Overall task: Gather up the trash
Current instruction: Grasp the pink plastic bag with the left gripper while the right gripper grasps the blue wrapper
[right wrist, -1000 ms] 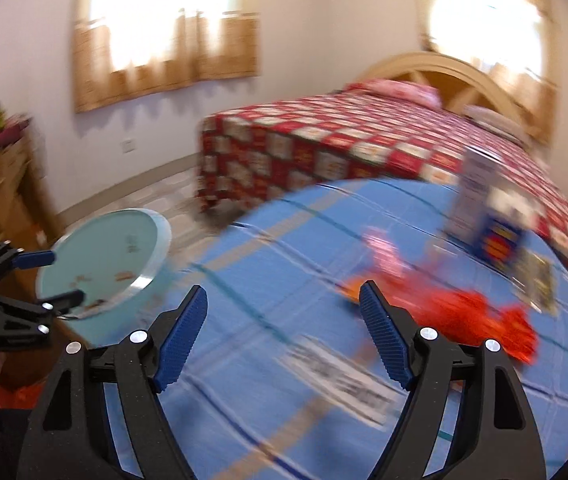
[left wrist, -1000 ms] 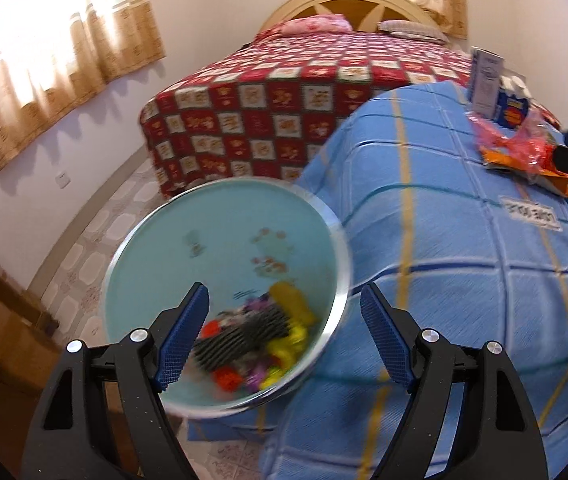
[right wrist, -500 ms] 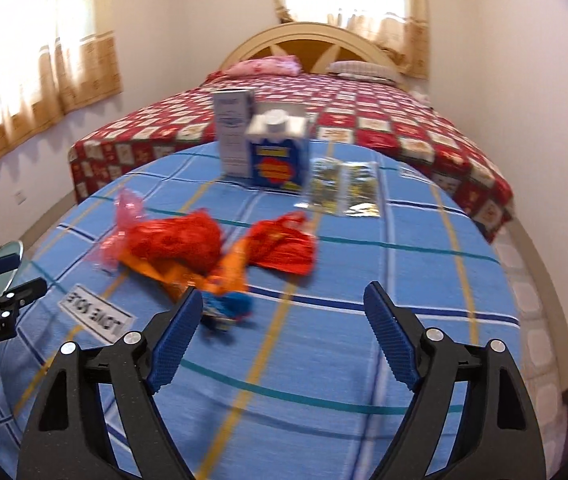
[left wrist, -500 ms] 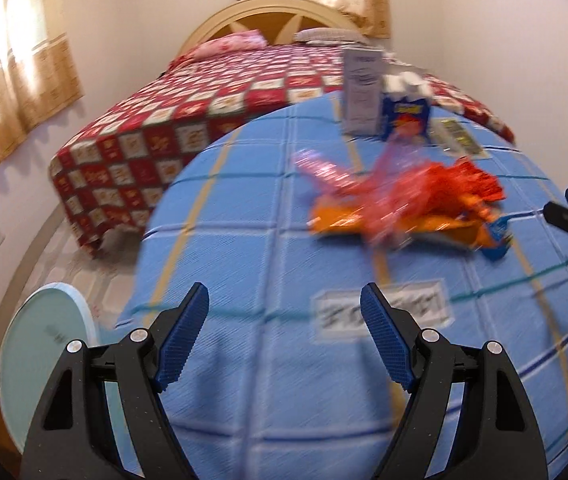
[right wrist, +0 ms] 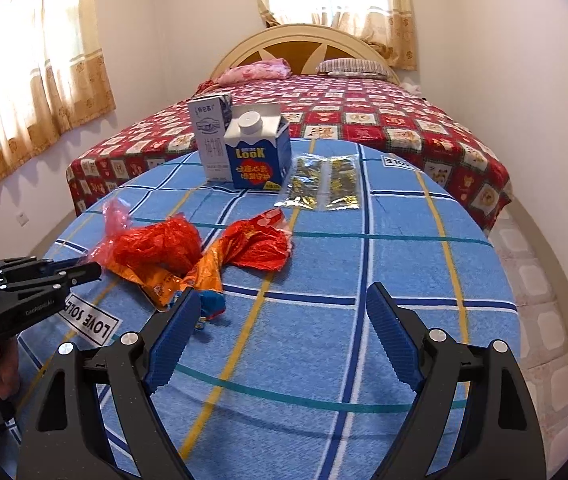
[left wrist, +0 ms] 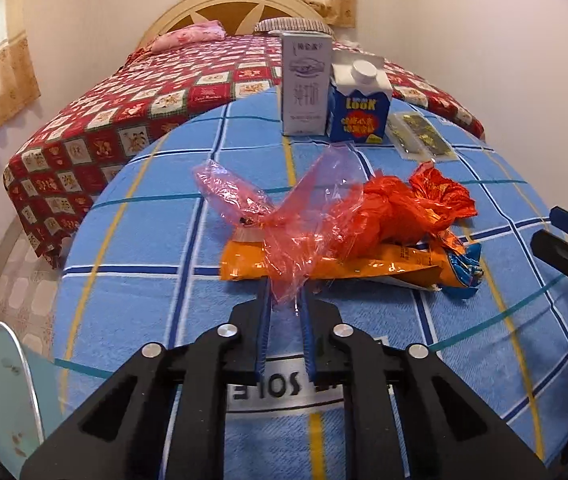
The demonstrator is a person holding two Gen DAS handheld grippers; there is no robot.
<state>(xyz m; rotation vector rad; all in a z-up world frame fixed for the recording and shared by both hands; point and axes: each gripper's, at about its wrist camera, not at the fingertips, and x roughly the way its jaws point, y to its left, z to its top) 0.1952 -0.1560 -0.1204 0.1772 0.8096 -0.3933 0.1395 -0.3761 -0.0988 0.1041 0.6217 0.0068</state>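
Two claws are mine, one in each hand, both over the table under its blue checked cloth [right wrist: 363, 260]. Far left, at the table's edge and lower than its top, stands the pale blue bin [left wrist: 0, 392]; only its rim and part of the inside show. My left claw [left wrist: 285, 300] has its jaws drawn nearly together on the near corner of the pink plastic film [left wrist: 284, 220], which rises from between the pads and spreads over the litter heap. Under that film lies the orange snack wrapper [left wrist: 363, 266], flat on the cloth, its blue end pointing right. On top of it sits the crumpled red bag [left wrist: 395, 212], and touching that, further right, the red foil wrapper [right wrist: 260, 244]. Behind the heap, well apart from it, stand the white carton [left wrist: 306, 84] and, touching its right side, the blue carton [left wrist: 359, 108] with a white cap. Right of the cartons lie two gold sachets [right wrist: 325, 182], side by side, flat. My right claw [right wrist: 280, 340] hangs wide open over bare cloth, gripping nothing, just right of the wrapper's blue end.
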